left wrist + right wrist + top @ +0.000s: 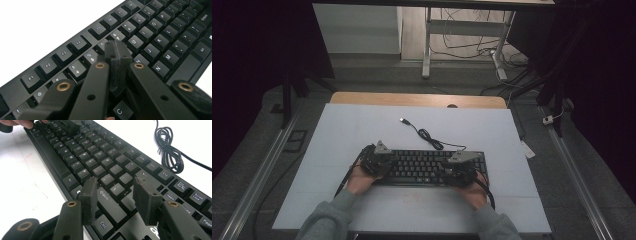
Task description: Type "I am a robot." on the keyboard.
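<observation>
The keyboard lay on the white table, its cable coiled just behind it. The left gripper, jaws pressed together, hovered over the letter keys; the right gripper, jaws apart and empty, hung above the Shift key. Typing seemed barely begun. The gripper views showed key legends, unreadable in the high view.

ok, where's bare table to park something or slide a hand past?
Free: the white table top left of the USB cable, the right strip beyond the keyboard, and the near edge between the sleeves. Crowded: keyboard, with left gripper and right gripper on it.
</observation>
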Demonstrator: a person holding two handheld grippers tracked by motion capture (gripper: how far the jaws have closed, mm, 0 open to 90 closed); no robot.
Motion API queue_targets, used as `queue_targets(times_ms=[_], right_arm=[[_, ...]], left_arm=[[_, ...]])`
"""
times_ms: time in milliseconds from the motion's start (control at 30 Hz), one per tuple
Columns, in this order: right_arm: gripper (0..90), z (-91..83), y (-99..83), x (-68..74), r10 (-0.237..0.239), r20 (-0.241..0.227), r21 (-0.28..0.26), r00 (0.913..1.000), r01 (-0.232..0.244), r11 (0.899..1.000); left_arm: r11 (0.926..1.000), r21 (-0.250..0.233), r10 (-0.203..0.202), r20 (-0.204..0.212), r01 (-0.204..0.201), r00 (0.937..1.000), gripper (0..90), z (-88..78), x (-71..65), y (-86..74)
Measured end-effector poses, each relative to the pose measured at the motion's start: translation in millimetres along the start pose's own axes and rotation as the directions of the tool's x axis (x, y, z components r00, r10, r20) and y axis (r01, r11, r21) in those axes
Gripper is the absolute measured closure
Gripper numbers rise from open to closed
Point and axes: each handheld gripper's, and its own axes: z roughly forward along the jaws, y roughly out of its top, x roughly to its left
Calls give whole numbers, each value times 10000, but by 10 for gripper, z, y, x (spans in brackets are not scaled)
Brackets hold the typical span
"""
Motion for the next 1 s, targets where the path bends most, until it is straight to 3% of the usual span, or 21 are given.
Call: queue_targets(times_ms=[333,567,700,833,1000], right_arm=[[546,-5,5,4,-53,14,-24,10000,53,10000],[545,-22,7,0,-26,79,-24,10000,26,10000],[544,-25,3,-8,9,93,-62,10000,-8,10000],[542,-29,1,-14,22,121,-61,9999,-21,10000],[541,-42,0,-26,32,168,-53,9999,-31,10000]], left_arm=[[10000,48,36,-30,-36,10000,893,17,13,-12],[9964,-827,-209,-47,204,9998,882,-161,48,-2],[9916,-1173,-557,10,554,9984,738,-280,99,-20],[9889,-1185,-909,-45,898,9958,524,-374,147,-49],[9839,-1166,-1379,-144,1353,9903,413,-481,210,-140]])
